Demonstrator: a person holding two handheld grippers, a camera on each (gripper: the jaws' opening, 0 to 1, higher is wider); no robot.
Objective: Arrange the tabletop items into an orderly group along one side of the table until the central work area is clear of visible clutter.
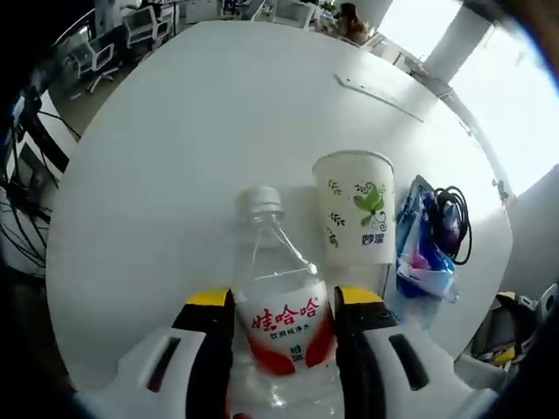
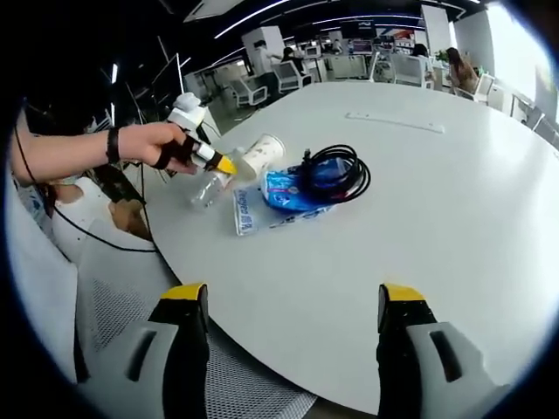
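1. Left tool (image 1: 284, 327) clamps a clear plastic water bottle (image 1: 281, 301) with red label.
2. White paper cup (image 1: 356, 209) at one o'clock, blue packet (image 1: 425, 249) and black cable (image 1: 452, 218) beyond, seemingly grouped near the white bench (image 1: 175, 157) edge.
3. Right tool (image 2: 293, 305) gapes wide, empty.

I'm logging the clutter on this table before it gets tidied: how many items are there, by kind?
Plastic water bottle, clamped in the left gripper: 1
Paper cup: 1
Blue packet: 1
Coiled black cable: 1
Total: 4 items, all near one edge of the white table.
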